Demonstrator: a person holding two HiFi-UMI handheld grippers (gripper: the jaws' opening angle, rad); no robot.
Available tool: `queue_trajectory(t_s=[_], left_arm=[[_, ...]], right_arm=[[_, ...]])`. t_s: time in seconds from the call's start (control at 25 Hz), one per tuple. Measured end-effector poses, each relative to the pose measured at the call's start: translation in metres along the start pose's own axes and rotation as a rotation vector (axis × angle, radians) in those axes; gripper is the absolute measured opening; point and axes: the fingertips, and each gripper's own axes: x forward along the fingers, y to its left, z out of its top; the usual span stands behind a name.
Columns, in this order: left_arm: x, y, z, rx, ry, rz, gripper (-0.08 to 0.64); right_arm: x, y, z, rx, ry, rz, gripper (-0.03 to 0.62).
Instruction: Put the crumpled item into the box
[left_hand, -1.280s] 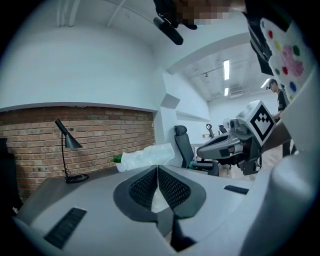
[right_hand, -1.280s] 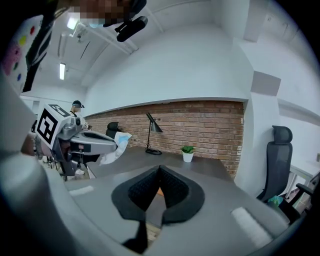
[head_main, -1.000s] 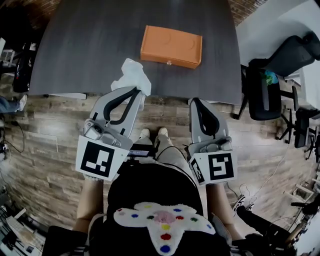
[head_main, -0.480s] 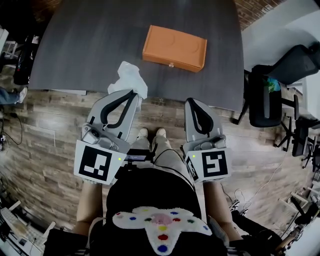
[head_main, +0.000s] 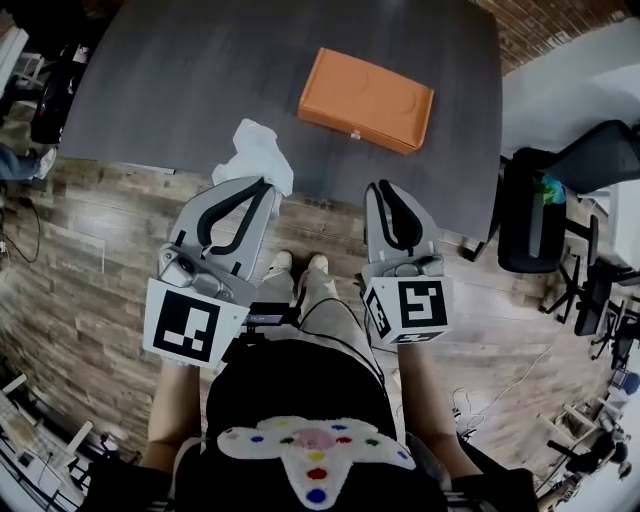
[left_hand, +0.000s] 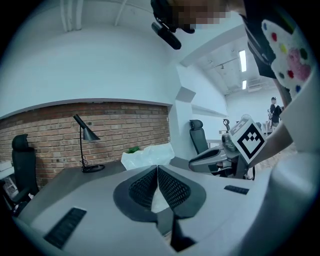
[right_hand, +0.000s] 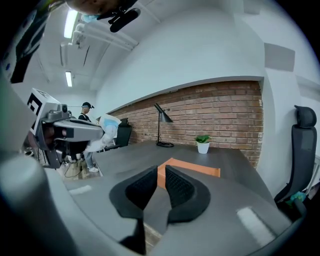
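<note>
A crumpled white item (head_main: 256, 156) lies on the dark grey table (head_main: 190, 80) close to its near edge. The closed orange box (head_main: 366, 100) sits farther back and to the right. My left gripper (head_main: 267, 184) is shut with nothing in it, its tips just short of the crumpled item (left_hand: 147, 156), which shows beyond the jaws in the left gripper view. My right gripper (head_main: 383, 189) is also shut and empty, at the table's near edge and pointing toward the orange box (right_hand: 192, 168). Neither gripper touches the box.
A black office chair (head_main: 540, 205) stands right of the table. A black desk lamp (right_hand: 162, 119) and a small potted plant (right_hand: 203, 144) stand at the table's far end by a brick wall. Wooden floor lies under the grippers.
The head view has swung, so the table and box sit farther right in the picture. Both grippers stay shut and in about the same place at the table's near edge.
</note>
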Motion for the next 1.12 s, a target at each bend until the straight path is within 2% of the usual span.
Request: queue_trajectory(t_s=[0.12,0.48,0.64,1.12], left_arm=[[-0.001,0.005,-0.005,-0.011,0.004,0.017,0.011],[0.004,0.016,-0.017,-0.019,0.023,0.048,0.011],[0.007,0.024,-0.020,-0.070,0.016,0.073,0.011],[0.018,0.033,-0.030,-0.060,0.057,0.097,0.011]], right_arm=[[0.015,-0.005,-0.008,-0.004,0.019,-0.009,0.067],[0.055,-0.024,-0.047,-0.019,0.081,-0.023,0.069],[0.076,-0.028,-0.063,-0.018,0.119,-0.011,0.077],[0.125,-0.051,-0.110,-0.036,0.239,-0.029,0.086]])
